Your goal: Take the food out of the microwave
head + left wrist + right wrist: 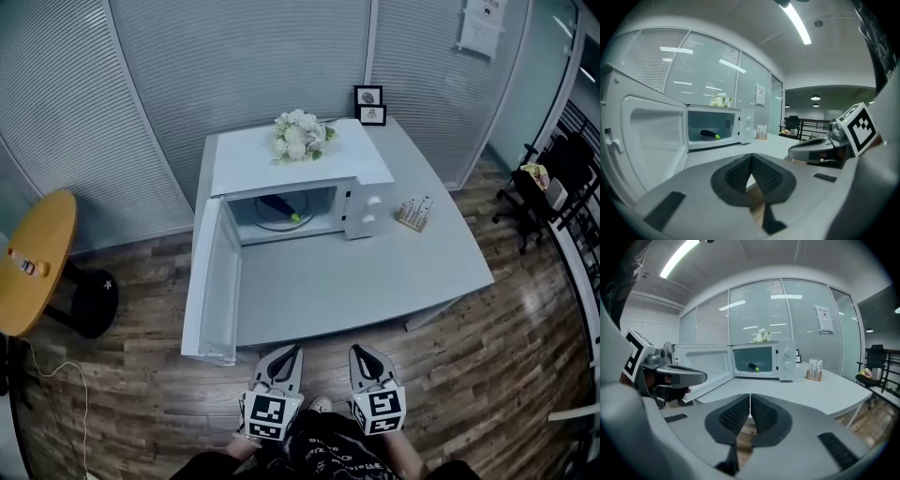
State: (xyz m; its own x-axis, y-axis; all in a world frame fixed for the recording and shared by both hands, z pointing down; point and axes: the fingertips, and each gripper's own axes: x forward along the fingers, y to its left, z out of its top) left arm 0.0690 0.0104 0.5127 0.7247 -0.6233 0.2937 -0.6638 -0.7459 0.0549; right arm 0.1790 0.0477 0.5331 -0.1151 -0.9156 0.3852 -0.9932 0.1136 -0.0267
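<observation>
A white microwave (367, 202) stands at the back of a grey table (375, 281), its door (214, 281) swung wide open to the left. Inside, on the glass turntable, lies the food (279, 206), a dark long piece with a green tip, also seen in the left gripper view (710, 134) and the right gripper view (753, 366). My left gripper (291, 352) and right gripper (361, 352) hang side by side in front of the table's near edge, well short of the microwave. Both are shut with nothing between the pads (740, 176), (761, 414).
A bunch of white flowers (300, 136) sits on top of the microwave. Two small picture frames (368, 103) stand behind it and a small card holder (413, 214) to its right. A round yellow table (33, 258) is at the left, black chairs (553, 178) at the right.
</observation>
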